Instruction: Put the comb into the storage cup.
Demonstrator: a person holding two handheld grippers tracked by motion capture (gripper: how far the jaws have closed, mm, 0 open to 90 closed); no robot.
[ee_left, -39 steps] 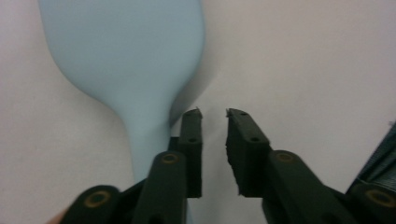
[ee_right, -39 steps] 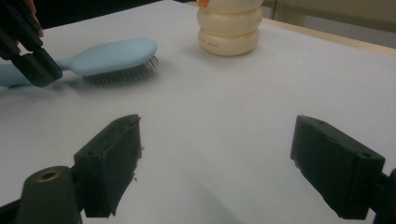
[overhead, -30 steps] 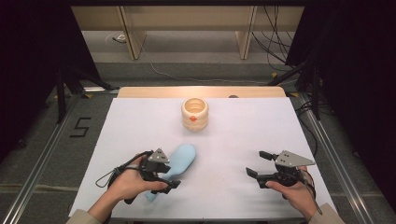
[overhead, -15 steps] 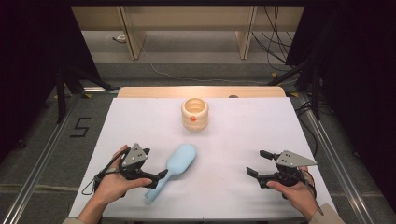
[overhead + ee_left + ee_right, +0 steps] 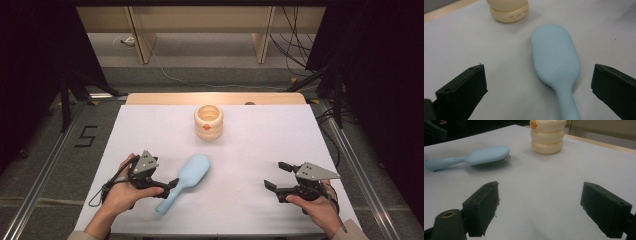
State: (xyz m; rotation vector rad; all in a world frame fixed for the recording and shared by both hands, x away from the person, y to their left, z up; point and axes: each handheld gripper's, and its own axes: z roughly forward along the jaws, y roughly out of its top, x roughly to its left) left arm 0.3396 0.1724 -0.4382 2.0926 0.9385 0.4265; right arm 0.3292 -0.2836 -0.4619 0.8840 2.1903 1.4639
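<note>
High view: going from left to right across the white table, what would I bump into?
Left gripper → light blue hairbrush → cream ridged jar → right gripper.

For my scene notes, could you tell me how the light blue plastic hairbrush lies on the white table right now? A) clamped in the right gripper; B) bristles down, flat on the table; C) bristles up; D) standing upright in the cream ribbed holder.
B: the light blue plastic hairbrush rests on the white table with its smooth back up and its bristles pressed against the surface, apart from the cream ribbed holder.
</note>
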